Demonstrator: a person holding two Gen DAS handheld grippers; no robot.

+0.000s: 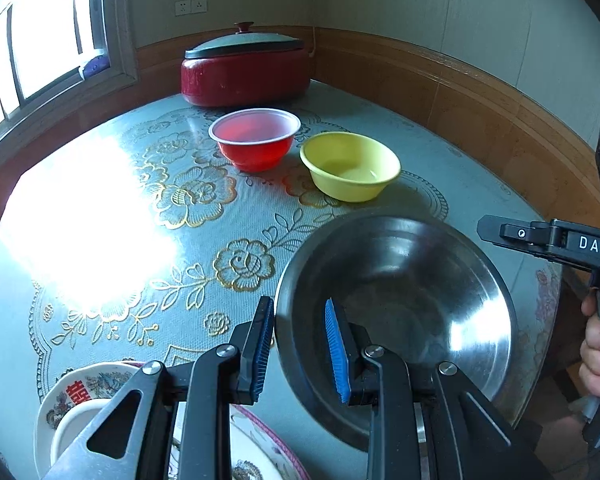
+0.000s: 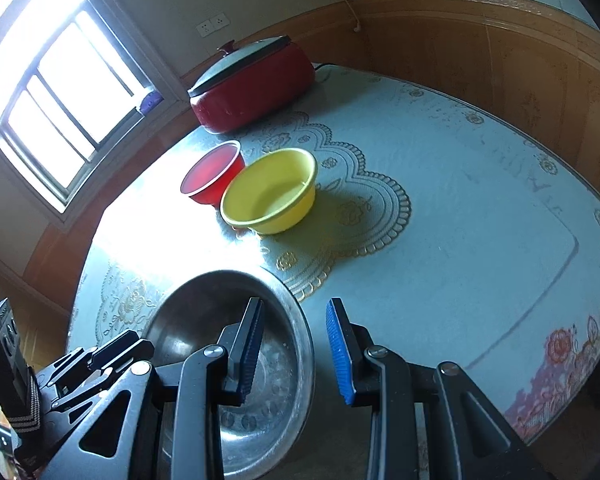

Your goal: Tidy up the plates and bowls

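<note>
At table edge, left gripper (image 1: 300,348) pinches steel bowl (image 1: 400,280) rim: stiff, slick, light; right gripper (image 2: 296,350) jaws spread w/ nothing between.

On the tabletop (image 1: 100,216) in front of you, the lidded pot (image 1: 244,68) sits farthest, by the wall. Nearer stand two bowls just beside each other, one bowl (image 1: 256,140) left, the other bowl (image 1: 350,166) right. Nearest lies the metal basin (image 1: 416,280), with stacked plates (image 1: 72,400) to its near left.
</note>
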